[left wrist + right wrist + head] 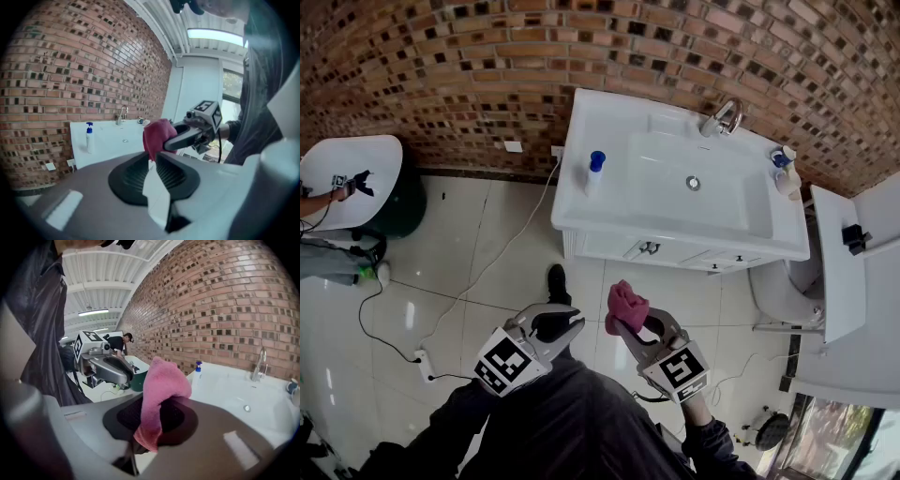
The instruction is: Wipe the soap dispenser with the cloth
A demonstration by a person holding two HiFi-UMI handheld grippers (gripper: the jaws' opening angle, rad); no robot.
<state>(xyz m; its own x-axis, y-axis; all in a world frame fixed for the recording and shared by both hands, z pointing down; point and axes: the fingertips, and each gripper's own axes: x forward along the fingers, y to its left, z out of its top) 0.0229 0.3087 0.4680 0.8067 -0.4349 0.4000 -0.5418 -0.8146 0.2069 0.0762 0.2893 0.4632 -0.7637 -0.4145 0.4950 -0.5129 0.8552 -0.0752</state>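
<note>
The soap dispenser (594, 172), a white bottle with a blue pump, stands upright on the left rim of the white sink (741, 230); it also shows small in the left gripper view (89, 138) and the right gripper view (198, 367). My right gripper (630, 317) is shut on a pink cloth (625, 305), which bunches above the jaws (161, 390). My left gripper (558, 326) hangs beside it, shut with nothing in it (152, 161). Both are held over the floor, well in front of the sink and apart from the dispenser.
A chrome faucet (724, 117) and small bottles (785, 171) sit at the sink's back and right. A white fixture (839, 262) stands to the right. Cables and a power strip (422, 361) lie on the tiled floor at left, near a round white table (352, 169).
</note>
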